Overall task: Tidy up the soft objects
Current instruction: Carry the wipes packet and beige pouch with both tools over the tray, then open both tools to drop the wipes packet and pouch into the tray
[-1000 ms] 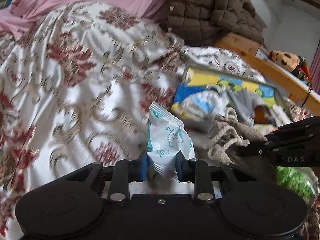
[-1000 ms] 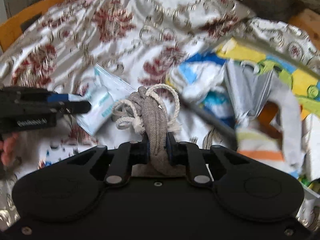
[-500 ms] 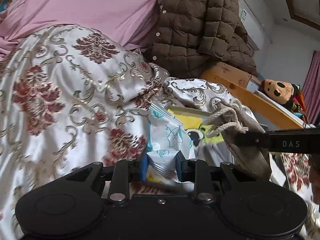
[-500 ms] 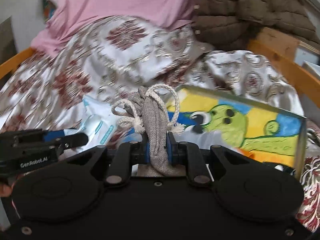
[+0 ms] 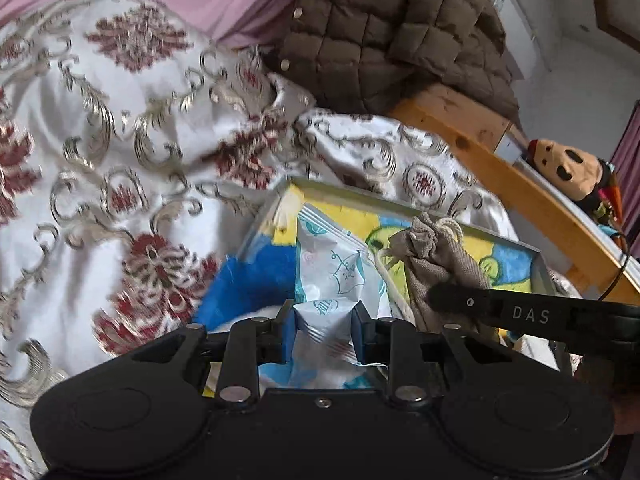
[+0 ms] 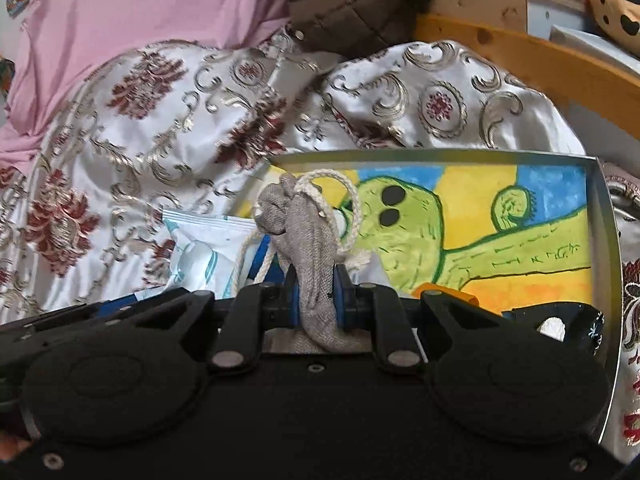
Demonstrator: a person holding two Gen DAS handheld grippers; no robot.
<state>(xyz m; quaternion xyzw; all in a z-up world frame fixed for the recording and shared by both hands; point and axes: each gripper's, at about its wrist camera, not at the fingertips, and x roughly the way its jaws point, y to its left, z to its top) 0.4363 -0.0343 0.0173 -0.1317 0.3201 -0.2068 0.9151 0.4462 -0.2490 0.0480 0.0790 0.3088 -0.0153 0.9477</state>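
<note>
A bed with a flowery blanket [image 5: 120, 128] holds a painted tray [image 6: 600, 216]. The left gripper [image 5: 323, 322] pinches a white-and-blue packet [image 5: 336, 272] over the tray. Beside it, the right gripper [image 6: 316, 298] squeezes a grey string bag [image 6: 308, 240] there too.

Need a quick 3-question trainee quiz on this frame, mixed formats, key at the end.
1. True or false: the right gripper is shut on the grey drawstring pouch.
2. What does the left gripper hold? A) plush toy B) white-and-teal plastic packet C) brown quilted jacket
3. Fill in: the metal tray with the green cartoon drawing lies on the floral ____.

Key: 1 true; 2 B; 3 bedspread.
</note>
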